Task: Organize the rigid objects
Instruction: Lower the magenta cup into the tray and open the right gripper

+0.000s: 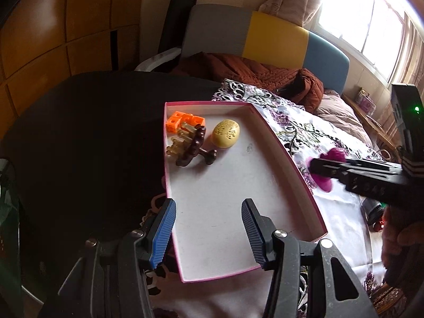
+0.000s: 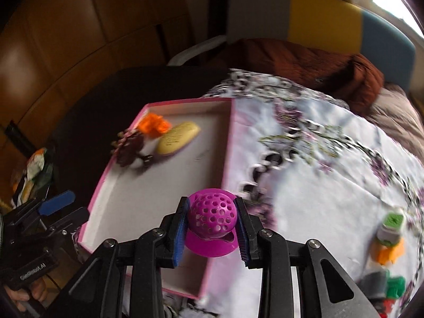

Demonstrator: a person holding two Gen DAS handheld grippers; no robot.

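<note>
Right wrist view: right claw (image 2: 212, 225) squeezes the pink ball (image 2: 212, 216) for the box (image 2: 230, 137) ahead; left claw (image 1: 209, 228) waits half open, empty.

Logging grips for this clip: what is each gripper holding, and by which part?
The right gripper holds the magenta perforated ball piece by the sides of its dome, above its flat base. The left gripper is open over the pink box, holding nothing.

Perforated magenta ball (image 2: 212, 215) above pink box (image 2: 230, 143)

Pink-edged box (image 1: 296, 159) bare across near and right floor, far-left corner crowded by orange blocks (image 1: 184, 122), dark beads (image 1: 194, 143), yellow oval (image 1: 226, 133), left gripper (image 1: 209, 232) over near edge.
</note>
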